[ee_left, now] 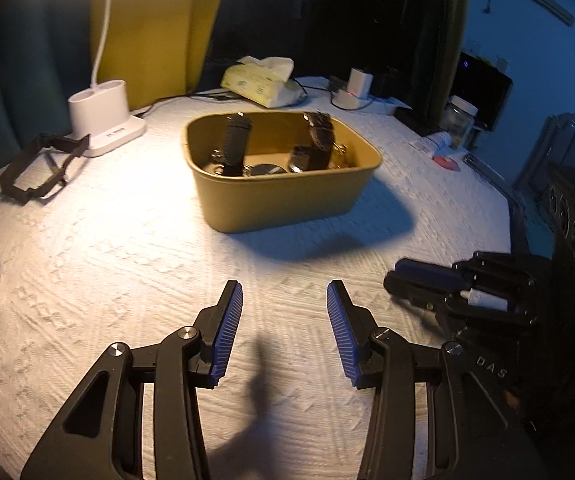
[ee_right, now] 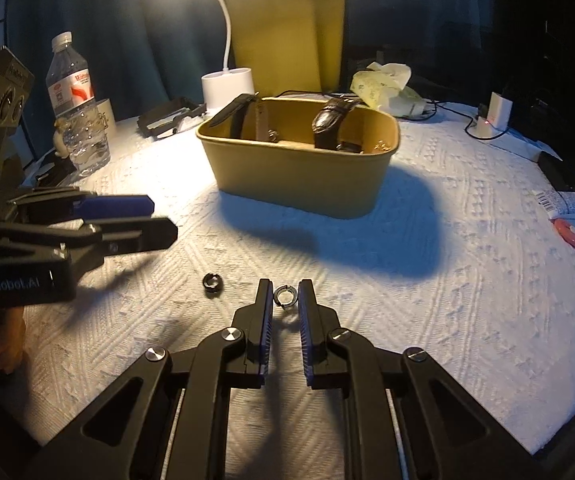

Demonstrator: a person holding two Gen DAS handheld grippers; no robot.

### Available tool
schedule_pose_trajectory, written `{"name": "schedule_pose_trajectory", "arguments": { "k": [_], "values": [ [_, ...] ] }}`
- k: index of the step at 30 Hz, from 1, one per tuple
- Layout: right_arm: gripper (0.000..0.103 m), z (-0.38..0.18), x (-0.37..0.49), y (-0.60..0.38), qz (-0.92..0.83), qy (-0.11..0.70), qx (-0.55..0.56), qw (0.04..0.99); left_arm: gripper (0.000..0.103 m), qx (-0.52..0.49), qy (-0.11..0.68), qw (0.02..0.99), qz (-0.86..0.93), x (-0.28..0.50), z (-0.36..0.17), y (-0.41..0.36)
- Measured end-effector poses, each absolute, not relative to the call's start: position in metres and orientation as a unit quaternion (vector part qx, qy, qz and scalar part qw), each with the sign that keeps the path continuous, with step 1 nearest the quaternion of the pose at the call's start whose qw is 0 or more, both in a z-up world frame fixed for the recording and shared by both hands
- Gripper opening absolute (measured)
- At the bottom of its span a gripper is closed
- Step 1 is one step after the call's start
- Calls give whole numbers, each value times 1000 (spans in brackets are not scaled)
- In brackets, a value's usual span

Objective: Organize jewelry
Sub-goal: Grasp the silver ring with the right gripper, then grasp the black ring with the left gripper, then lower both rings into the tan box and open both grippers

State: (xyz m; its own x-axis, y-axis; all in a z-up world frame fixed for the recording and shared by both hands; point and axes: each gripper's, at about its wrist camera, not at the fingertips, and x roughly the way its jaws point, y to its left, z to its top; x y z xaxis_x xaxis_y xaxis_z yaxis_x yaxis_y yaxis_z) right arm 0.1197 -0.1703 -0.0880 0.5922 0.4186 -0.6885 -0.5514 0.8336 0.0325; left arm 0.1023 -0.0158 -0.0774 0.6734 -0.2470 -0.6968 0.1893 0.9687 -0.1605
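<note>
A tan box (ee_left: pixel 287 196) (ee_right: pixel 299 176) stands mid-table and holds several watches with dark straps. In the right wrist view a small silver ring (ee_right: pixel 285 295) lies on the white cloth between the tips of my right gripper (ee_right: pixel 285 294), whose jaws stand narrowly apart around it; whether they touch it is unclear. A dark ring (ee_right: pixel 212 280) lies to its left. My left gripper (ee_left: pixel 284 294) is open and empty above bare cloth in front of the box. It shows from the side in the right wrist view (ee_right: pixel 155 220). The right gripper shows at the right in the left wrist view (ee_left: pixel 395 276).
A white lamp base (ee_left: pixel 103 120) and black glasses (ee_left: pixel 39 164) sit at the back left. A tissue pack (ee_left: pixel 263 80), a charger (ee_left: pixel 355 88), a water bottle (ee_right: pixel 75 108) and small items at the right edge (ee_right: pixel 567 204) surround the box.
</note>
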Motion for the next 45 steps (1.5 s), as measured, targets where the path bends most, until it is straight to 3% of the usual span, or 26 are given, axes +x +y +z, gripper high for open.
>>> {"name": "schedule_pose_trajectory", "arguments": {
  "k": [17,19,24,26,45],
  "values": [
    [12,-80,121,-198,263,347,-57,898,46,41,429,888,-158,111,-94,-61],
    [12,-79,121,-201,260,345,-54,900,43,52,428,888,-158,112,-94,-64],
    [12,-77,121,-210,253,342,-40,904,18,63,426,890,-148,116,-94,-65],
    [12,-77,121,-213,251,341,-38,905,15,68,425,891,-147,115,-94,-67],
    [12,-51,121,-199,264,313,-52,911,15,59,373,914,-146,108,-63,-60]
  ]
}}
